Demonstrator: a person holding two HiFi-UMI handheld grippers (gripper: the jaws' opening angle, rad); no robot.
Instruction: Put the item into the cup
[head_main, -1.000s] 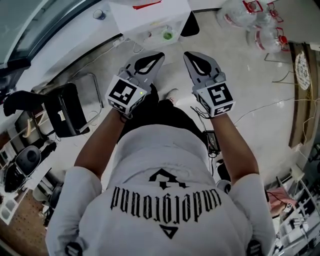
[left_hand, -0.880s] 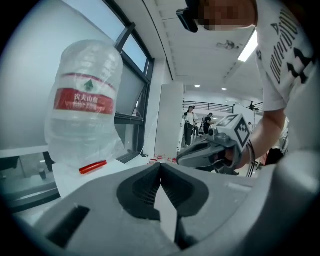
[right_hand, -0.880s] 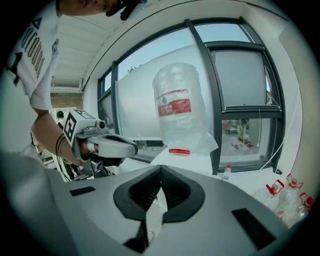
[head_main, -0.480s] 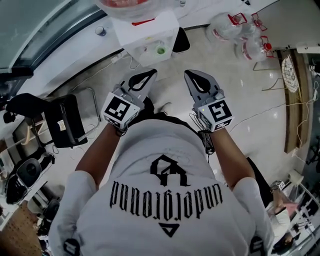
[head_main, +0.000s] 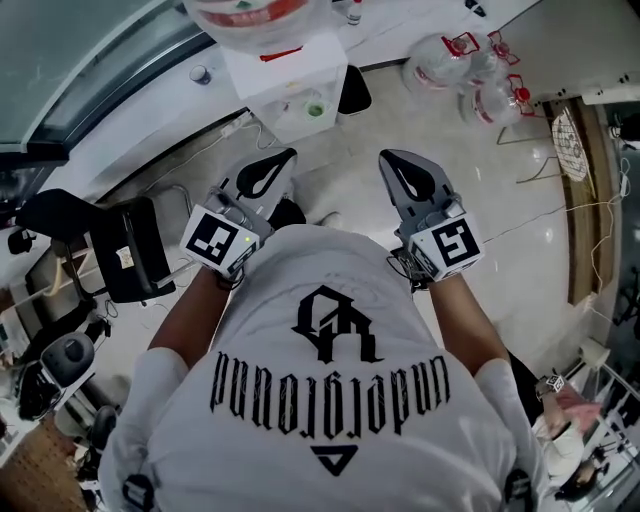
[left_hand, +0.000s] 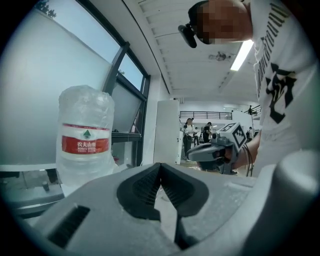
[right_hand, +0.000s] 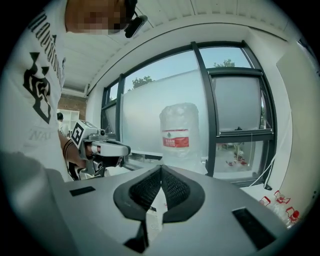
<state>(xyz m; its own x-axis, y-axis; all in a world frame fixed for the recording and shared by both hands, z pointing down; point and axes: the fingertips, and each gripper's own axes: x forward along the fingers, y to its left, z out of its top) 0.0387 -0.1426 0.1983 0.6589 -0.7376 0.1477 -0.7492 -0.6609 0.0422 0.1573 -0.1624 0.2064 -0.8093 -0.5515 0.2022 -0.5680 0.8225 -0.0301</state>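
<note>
No cup or item for it shows in any view. Both grippers are held out in front of the person's chest, above a pale floor. My left gripper (head_main: 283, 156) is shut with nothing between its jaws; its tips meet in the left gripper view (left_hand: 160, 165). My right gripper (head_main: 391, 157) is also shut and empty, its tips touching in the right gripper view (right_hand: 161, 168). Each gripper view shows the other gripper off to the side, the right gripper (left_hand: 218, 150) and the left gripper (right_hand: 103, 148).
A white water dispenser (head_main: 288, 78) with a large water bottle (left_hand: 85, 134) on top stands straight ahead by the windows. Several empty water bottles (head_main: 468, 62) lie on the floor at the right. A black chair (head_main: 128, 238) stands at the left. People stand far off in the hall (left_hand: 189, 131).
The person has walked forward towards the water dispenser, which now sits nearer in the head view. The two grippers have drifted slightly apart and stay shut.
</note>
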